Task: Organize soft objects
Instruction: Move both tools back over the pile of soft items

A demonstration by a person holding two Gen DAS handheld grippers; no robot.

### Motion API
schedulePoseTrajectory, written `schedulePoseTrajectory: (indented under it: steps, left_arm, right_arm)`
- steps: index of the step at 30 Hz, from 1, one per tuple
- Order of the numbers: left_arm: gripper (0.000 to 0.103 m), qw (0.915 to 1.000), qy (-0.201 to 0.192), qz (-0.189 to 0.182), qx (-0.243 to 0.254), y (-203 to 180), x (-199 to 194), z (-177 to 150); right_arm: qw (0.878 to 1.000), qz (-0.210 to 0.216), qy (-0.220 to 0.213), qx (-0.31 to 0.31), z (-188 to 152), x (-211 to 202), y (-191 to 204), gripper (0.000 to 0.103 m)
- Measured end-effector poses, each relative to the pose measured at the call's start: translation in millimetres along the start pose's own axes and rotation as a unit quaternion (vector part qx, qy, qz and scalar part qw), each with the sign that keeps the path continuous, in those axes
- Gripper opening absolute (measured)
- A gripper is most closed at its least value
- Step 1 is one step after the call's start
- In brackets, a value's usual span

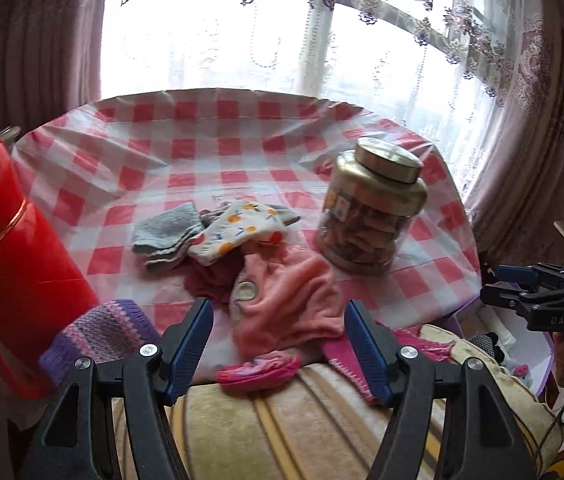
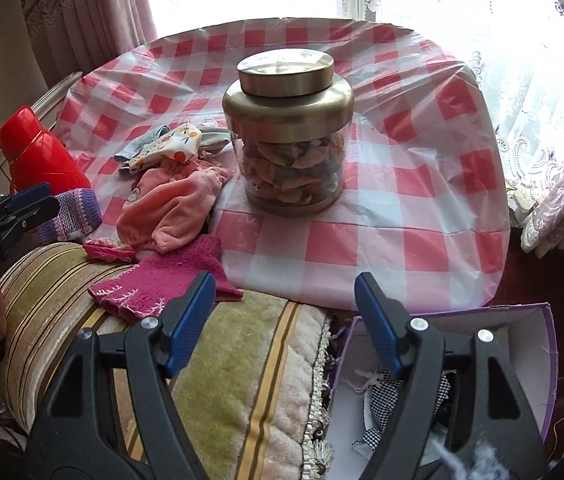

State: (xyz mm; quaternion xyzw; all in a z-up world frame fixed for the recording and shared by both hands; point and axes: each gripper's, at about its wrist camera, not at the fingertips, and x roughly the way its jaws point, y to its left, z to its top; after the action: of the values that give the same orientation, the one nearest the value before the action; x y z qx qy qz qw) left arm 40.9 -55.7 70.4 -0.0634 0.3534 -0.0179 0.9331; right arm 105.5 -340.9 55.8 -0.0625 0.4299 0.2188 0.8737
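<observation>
A heap of soft things lies on the checked tablecloth (image 1: pixel 202 152): a pink fleece garment (image 1: pixel 289 296) (image 2: pixel 174 204), a fruit-print sock (image 1: pixel 238 232) (image 2: pixel 170 148), grey socks (image 1: pixel 166 232), a purple knitted piece (image 1: pixel 102 332) (image 2: pixel 70 212), a small pink sock (image 1: pixel 258 372) and a magenta knitted glove (image 2: pixel 162 276). My left gripper (image 1: pixel 278 302) hangs open just short of the pink garment, holding nothing. My right gripper (image 2: pixel 285 276) is open and empty above the table's near edge, between the striped cushion (image 2: pixel 222 360) and a purple box (image 2: pixel 521 320).
A gold-lidded glass jar (image 2: pixel 289 132) (image 1: pixel 369 208) stands right of the heap. A red thermos (image 1: pixel 6 248) (image 2: pixel 42 156) stands at the left. The purple box holds a checked cloth (image 2: pixel 381 396). Curtains and a bright window lie behind the table.
</observation>
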Motion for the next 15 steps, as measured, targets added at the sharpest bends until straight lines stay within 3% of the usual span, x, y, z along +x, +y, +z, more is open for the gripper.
schedulePoseTrajectory:
  steps: [4, 15]
  left_arm:
    - [0.069, 0.9994, 0.007, 0.028, -0.018, 28, -2, -5]
    - [0.069, 0.9977, 0.023, 0.050, -0.041, 65, -1, -12]
  right_arm:
    - [1.000, 0.010, 0.010, -0.010, 6, 10, 13, 0.075]
    - [0.997, 0.039, 0.041, -0.044, 19, 38, 53, 0.075]
